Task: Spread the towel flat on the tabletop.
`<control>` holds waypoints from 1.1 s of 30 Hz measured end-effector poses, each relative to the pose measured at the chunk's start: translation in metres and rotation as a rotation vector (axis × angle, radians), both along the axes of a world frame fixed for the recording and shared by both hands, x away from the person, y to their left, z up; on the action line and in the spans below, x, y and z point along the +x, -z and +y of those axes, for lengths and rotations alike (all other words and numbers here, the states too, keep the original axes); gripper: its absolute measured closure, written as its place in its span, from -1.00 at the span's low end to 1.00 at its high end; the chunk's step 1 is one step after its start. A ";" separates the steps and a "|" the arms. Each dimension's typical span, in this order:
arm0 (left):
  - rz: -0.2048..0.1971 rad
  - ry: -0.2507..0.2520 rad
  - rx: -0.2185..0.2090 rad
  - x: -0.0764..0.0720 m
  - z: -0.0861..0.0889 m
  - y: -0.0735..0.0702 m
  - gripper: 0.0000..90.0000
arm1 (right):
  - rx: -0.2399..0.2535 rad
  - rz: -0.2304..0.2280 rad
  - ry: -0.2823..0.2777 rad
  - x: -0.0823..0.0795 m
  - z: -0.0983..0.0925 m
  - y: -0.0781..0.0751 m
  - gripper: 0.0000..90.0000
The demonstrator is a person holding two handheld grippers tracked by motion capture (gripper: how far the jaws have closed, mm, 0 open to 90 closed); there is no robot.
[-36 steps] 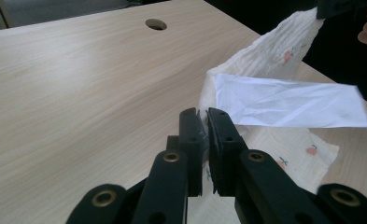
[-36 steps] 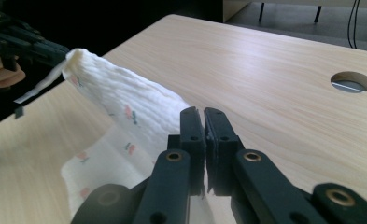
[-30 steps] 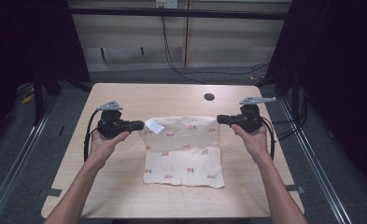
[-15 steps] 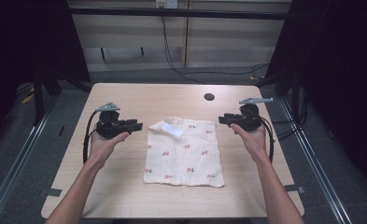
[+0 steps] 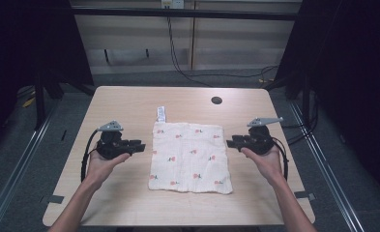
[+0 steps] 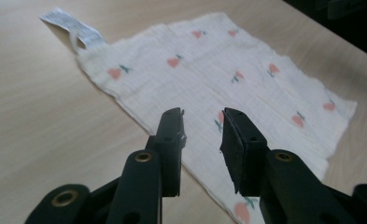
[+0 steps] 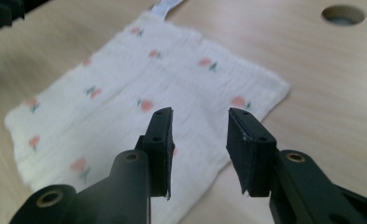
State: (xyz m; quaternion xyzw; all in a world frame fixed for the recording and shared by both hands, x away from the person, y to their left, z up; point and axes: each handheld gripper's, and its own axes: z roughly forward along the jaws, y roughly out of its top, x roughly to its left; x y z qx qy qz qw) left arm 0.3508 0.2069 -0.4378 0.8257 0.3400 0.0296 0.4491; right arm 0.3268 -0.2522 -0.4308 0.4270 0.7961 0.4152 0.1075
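We see our left gripper and right gripper parted and empty beside the cloth; the left jaws just narrowed; the tag's print is unreadable.

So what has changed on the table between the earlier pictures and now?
Both grippers let go of the cloth's far corners: the left gripper and the right gripper have just been opening, nothing between their jaws, and drew back beside its side edges. The folded far-left corner now lies flat, with the label showing. The table and its hole stayed.
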 end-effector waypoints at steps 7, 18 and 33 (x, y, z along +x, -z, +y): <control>0.045 0.128 0.070 -0.031 -0.015 0.024 0.64 | -0.045 0.045 -0.016 -0.042 0.000 0.026 0.41; 0.082 0.160 0.110 -0.049 -0.022 0.047 0.46 | -0.092 0.108 -0.092 -0.064 0.011 0.048 0.33; 0.067 0.180 0.166 -0.053 -0.031 0.055 0.32 | -0.097 0.078 -0.074 -0.064 0.012 0.058 0.35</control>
